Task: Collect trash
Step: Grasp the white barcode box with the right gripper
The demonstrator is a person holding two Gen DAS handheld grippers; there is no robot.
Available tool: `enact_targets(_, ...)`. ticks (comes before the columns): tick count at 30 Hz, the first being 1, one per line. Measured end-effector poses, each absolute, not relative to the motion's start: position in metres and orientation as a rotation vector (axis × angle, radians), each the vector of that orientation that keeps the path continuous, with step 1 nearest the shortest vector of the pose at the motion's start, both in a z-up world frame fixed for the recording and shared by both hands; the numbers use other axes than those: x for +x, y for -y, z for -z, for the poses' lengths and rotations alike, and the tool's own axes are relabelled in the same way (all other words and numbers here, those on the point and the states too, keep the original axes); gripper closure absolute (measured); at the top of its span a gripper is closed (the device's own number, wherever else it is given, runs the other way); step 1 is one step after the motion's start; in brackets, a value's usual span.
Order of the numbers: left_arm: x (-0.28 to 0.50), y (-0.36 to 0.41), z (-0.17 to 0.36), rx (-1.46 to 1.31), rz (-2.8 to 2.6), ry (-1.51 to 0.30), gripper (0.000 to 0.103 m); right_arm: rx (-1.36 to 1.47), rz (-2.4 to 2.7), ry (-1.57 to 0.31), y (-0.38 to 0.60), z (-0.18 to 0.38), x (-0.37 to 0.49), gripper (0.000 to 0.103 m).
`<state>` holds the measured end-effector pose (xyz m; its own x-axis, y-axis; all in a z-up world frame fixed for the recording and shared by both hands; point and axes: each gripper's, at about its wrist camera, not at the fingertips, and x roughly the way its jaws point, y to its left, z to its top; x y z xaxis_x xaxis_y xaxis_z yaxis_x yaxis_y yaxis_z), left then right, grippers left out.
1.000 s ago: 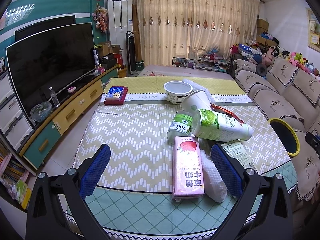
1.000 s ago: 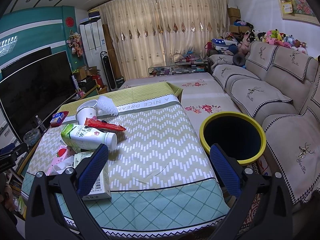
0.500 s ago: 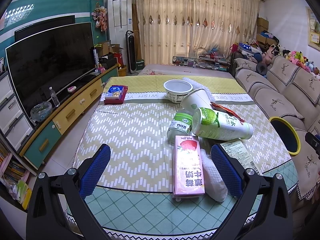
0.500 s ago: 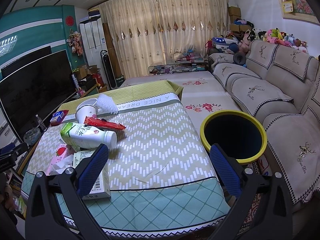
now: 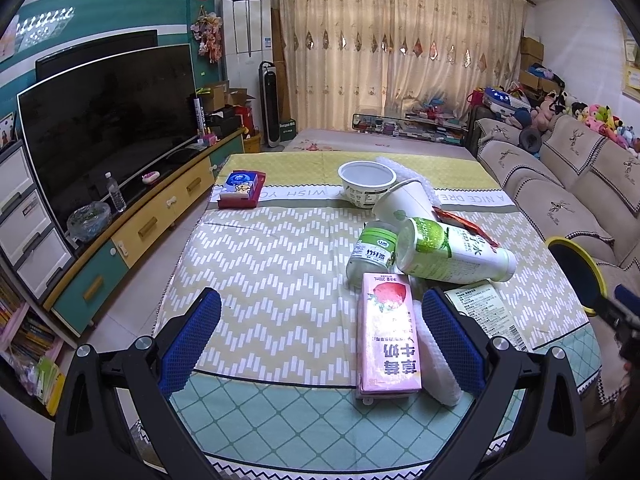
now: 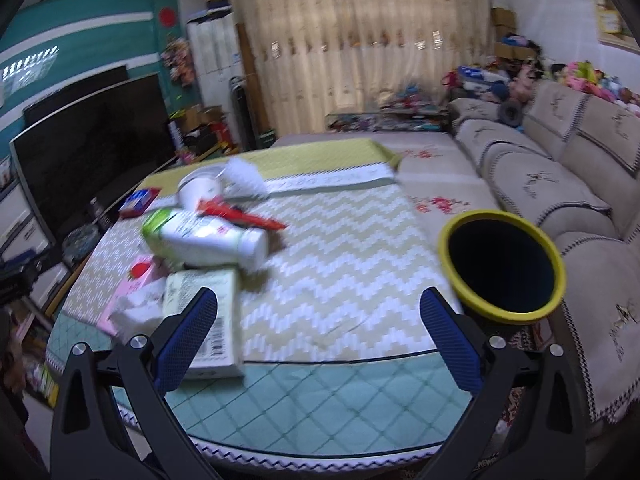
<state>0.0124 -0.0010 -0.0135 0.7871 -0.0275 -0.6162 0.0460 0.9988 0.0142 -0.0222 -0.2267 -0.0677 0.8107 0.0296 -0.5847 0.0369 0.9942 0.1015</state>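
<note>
Both the left hand-held gripper and the right hand-held gripper stand apart, empty, above the tabletop. Beside the pink milk carton lies a white bottle; the yellow-rimmed bin stands well apart.

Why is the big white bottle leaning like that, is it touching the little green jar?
Touching. In the left wrist view the big white bottle lies tipped on its side, its green-labelled end pressed against the little green jar, no tablecloth showing between them.

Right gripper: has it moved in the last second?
Yes. The right gripper swung left: the yellow-rimmed black bin sits further right in its blurred view.
</note>
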Motion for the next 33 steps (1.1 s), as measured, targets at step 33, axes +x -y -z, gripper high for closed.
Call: enact_targets(33,0.024,-0.004,0.028,0.016,0.040,-0.703,0.004,-0.049,-0.231,-0.819,0.143,0.145,0.018,0.033)
